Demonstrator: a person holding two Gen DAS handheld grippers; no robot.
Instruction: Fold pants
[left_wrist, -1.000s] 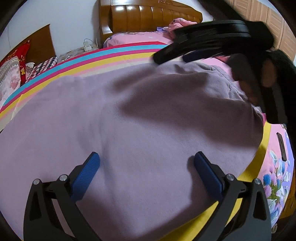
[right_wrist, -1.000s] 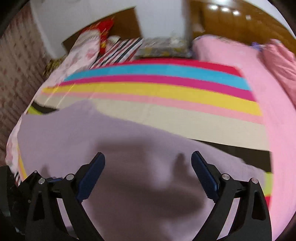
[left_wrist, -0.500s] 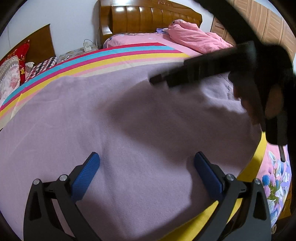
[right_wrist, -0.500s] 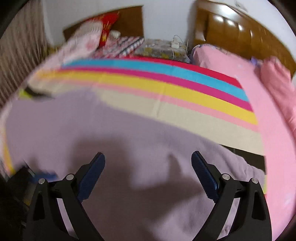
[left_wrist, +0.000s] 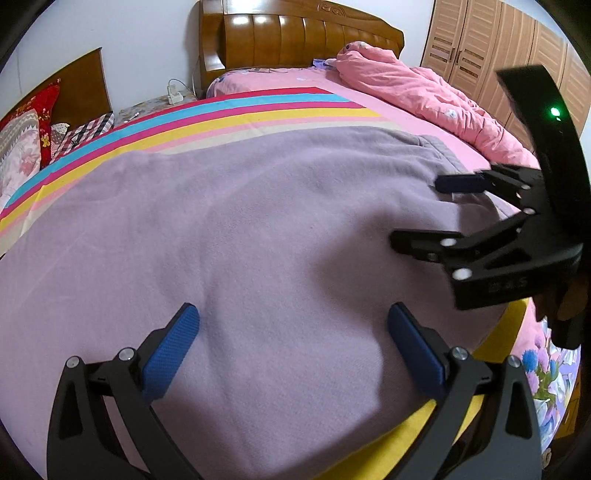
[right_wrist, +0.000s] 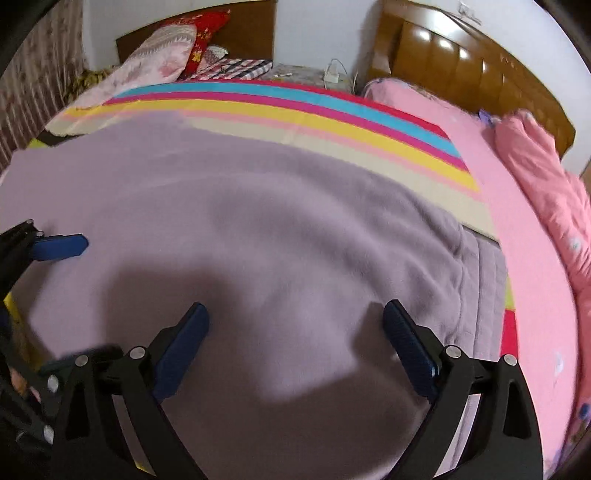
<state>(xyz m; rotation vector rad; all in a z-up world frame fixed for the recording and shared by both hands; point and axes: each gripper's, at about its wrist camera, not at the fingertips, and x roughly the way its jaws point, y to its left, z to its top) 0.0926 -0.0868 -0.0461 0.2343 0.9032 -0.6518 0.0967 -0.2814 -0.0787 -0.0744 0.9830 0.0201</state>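
Lilac fleece pants (left_wrist: 258, 229) look soft n matt, fuzzy nap; brown wooden headboard (left_wrist: 295, 40) is glossy, w/ textured blue gripper pads (left_wrist: 170, 354).

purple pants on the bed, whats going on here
A person with two-finger tongs in each hand is partway into folding soft lilac fleece pants spread flat on a rainbow-striped bed sheet. Both the left tongs and the right tongs are open over the fabric, gripping nothing. The right tongs sit near the ribbed waistband. No fold is visible yet.
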